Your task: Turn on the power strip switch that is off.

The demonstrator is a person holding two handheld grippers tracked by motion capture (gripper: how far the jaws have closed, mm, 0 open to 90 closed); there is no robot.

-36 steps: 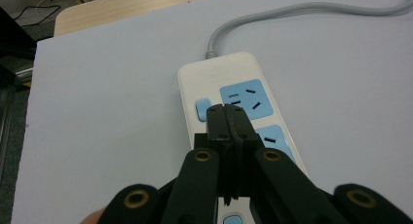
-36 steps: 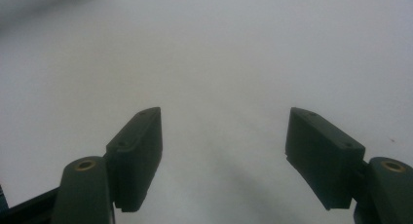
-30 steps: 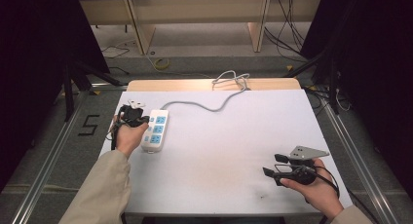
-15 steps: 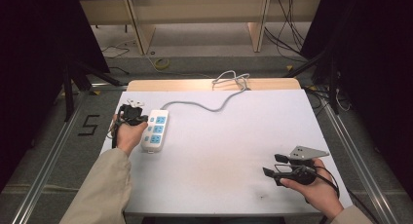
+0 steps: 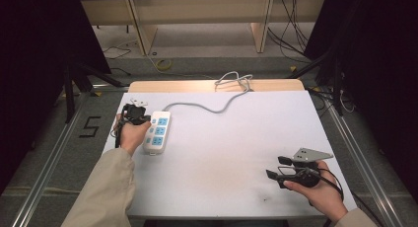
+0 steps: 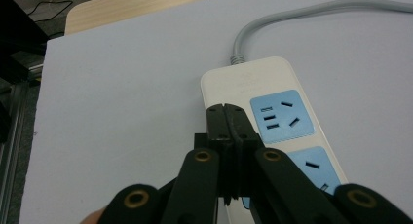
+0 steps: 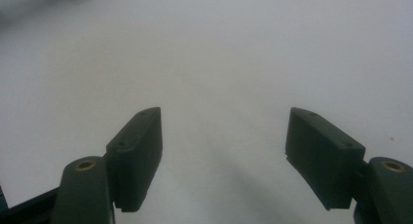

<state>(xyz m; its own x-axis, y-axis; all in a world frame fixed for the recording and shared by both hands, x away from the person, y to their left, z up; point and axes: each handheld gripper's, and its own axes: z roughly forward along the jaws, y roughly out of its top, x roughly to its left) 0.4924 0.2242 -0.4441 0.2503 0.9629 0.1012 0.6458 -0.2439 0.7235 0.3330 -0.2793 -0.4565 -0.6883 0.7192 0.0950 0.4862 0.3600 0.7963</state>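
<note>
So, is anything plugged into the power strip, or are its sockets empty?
Empty, as far as visible: the power strip shows bare blue sockets in the high view. The shut left claw hides part of it in its own view.

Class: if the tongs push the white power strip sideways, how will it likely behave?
The power strip looks rigid and flat, so it should slide, not tip. Its grey cord curves loosely, so it probably trails and drags. The smooth casing may slip against shut left tongs.

From above the person's side, the high view looks forward and down across the whole white table (image 5: 231,138), while each gripper view rides low and close over it, the left one sharing the power strip (image 6: 272,117) with the high view.
</note>
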